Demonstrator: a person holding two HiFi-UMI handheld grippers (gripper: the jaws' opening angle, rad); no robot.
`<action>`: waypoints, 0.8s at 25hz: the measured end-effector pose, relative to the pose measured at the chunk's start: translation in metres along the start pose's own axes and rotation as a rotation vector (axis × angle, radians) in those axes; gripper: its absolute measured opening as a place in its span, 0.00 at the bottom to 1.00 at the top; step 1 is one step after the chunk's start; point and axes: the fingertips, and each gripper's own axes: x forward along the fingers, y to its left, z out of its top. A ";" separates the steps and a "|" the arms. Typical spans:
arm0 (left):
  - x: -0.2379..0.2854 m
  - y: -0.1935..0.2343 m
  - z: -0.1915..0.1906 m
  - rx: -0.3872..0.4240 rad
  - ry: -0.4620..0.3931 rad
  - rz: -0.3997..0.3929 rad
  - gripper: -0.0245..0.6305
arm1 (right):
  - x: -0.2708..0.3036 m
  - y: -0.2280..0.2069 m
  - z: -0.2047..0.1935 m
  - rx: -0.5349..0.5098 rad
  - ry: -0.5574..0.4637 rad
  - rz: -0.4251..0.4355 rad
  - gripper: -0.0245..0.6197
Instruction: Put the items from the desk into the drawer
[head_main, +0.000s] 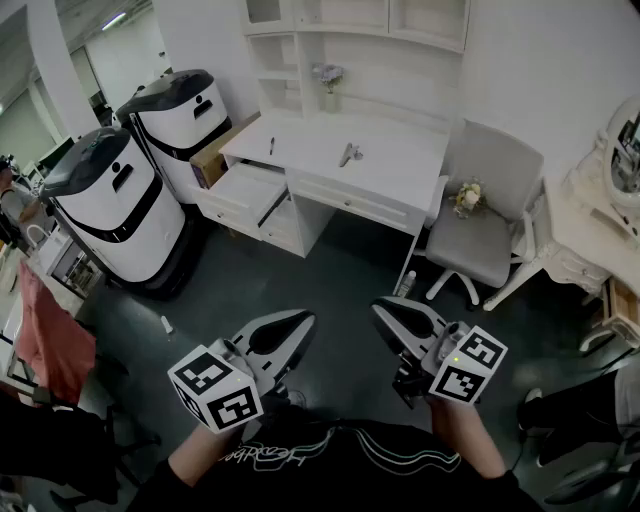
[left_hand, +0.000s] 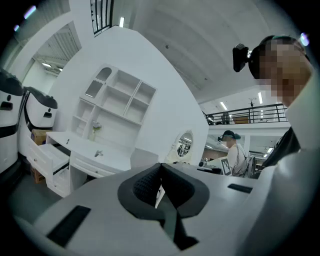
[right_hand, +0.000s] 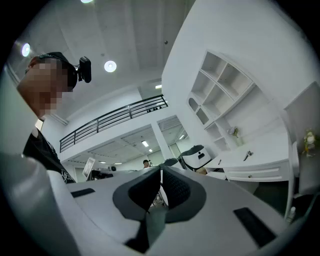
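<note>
A white desk (head_main: 385, 165) stands far ahead of me across the dark floor. On it lie a dark pen (head_main: 271, 145) and a small metal item (head_main: 348, 153). The desk's left drawer (head_main: 245, 192) is pulled open. My left gripper (head_main: 300, 320) and right gripper (head_main: 385, 308) hang low in front of my body, well short of the desk. Both are shut with nothing between the jaws. The left gripper view shows its shut tips (left_hand: 160, 166) and the metal item (left_hand: 98, 153) far off. The right gripper view shows its shut tips (right_hand: 161, 171) and the same item (right_hand: 247, 154).
Two white and black machines (head_main: 115, 205) (head_main: 185, 110) stand left of the desk, with a cardboard box (head_main: 215, 150) beside them. A grey chair (head_main: 490, 220) holding flowers (head_main: 467, 195) sits to the right. A bottle (head_main: 407, 283) stands on the floor. A white vanity (head_main: 590, 240) is at far right.
</note>
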 end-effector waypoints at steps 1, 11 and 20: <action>0.004 0.000 -0.001 0.004 0.003 0.003 0.07 | -0.002 -0.003 0.000 0.001 -0.003 -0.003 0.11; 0.025 0.014 -0.016 -0.002 0.042 -0.020 0.07 | -0.004 -0.033 -0.016 0.037 0.022 -0.074 0.12; 0.066 0.066 -0.011 -0.034 0.046 -0.073 0.07 | 0.014 -0.088 -0.011 0.056 0.000 -0.158 0.12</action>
